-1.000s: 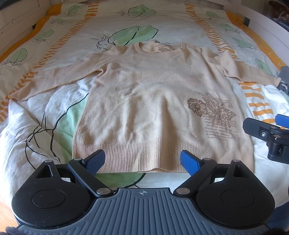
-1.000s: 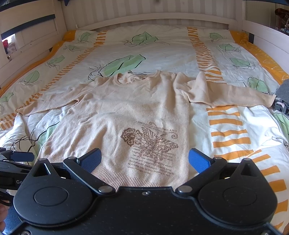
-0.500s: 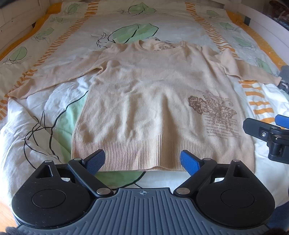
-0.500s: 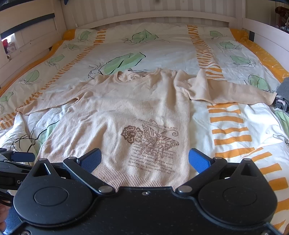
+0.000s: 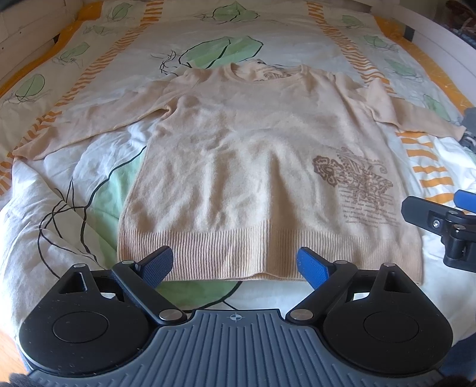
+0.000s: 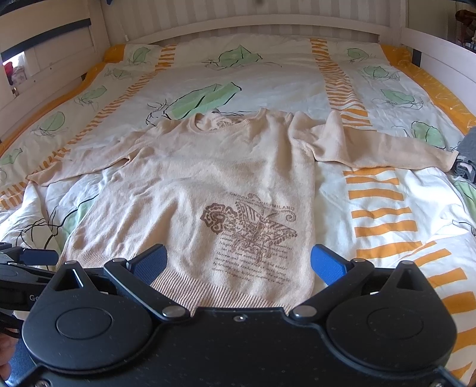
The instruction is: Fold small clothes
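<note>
A beige long-sleeved sweater (image 5: 253, 154) with a brown butterfly print lies flat on the bed, face up, both sleeves spread out, hem toward me. It also shows in the right wrist view (image 6: 208, 190). My left gripper (image 5: 235, 263) is open and empty, hovering just above the ribbed hem (image 5: 226, 247) near its middle. My right gripper (image 6: 238, 263) is open and empty over the hem's right part, below the print (image 6: 250, 226). The right gripper also appears at the right edge of the left wrist view (image 5: 446, 220).
The bed cover (image 6: 267, 74) is white with green leaves and orange stripes. A white wooden bed frame (image 6: 238, 26) rings the bed. A grey item (image 6: 467, 154) lies at the right sleeve's cuff by the bed's right edge.
Both grippers have drifted slightly back and up, so the sweater sits a little lower in both views. The jaws stay open; the sweater has not moved.
</note>
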`<state>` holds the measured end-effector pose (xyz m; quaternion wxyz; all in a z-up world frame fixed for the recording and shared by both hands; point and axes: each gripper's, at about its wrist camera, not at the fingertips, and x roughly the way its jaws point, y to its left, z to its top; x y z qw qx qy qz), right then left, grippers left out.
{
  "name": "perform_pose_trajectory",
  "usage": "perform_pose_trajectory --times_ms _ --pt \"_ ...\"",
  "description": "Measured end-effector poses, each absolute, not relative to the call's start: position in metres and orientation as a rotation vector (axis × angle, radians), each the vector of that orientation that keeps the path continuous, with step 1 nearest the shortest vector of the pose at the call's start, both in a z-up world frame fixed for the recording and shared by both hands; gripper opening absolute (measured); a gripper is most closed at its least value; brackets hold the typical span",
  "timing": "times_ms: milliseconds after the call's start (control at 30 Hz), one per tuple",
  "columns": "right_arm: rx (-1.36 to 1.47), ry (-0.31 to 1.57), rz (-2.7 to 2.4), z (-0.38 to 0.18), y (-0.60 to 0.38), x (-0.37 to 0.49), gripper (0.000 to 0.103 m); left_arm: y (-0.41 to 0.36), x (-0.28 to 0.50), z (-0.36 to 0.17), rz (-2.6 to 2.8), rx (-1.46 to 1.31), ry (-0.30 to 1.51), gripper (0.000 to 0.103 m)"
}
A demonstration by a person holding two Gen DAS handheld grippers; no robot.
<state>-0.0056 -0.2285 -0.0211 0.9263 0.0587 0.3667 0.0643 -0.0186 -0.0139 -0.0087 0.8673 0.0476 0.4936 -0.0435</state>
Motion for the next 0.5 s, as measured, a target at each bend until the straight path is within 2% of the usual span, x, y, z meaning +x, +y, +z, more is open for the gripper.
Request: perform_pose_trajectory --times_ms 500 --pt "0.112 0.758 0.15 -0.025 -0.2266 -0.0013 0.102 -0.0075 -0.0122 -0.0184 -0.071 0.102 1.051 0.091"
